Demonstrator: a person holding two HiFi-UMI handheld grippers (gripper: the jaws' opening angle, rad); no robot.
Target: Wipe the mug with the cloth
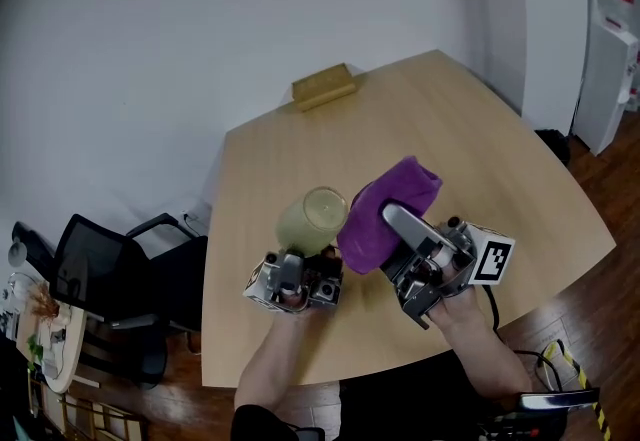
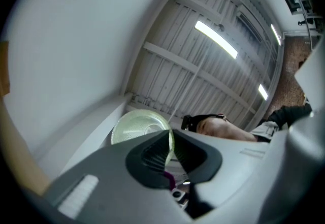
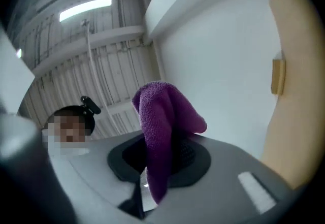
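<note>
- The head view is evenly, softly lit; the pale wooden counter point(image 1: 480, 139) is bright with only faint shadows, and the floor corners are dim.
- Fisheye bending curves its edges; both gripper views darken to black at the rim.
- White ceiling strip lights point(image 2: 216, 39) burn out in the left gripper view and shine through the pale green glass mug point(image 2: 134, 126).
- Near the lens the left gripper point(image 2: 171, 139) looks soft; the purple terry cloth point(image 3: 162, 111) is slightly blurred.
</note>
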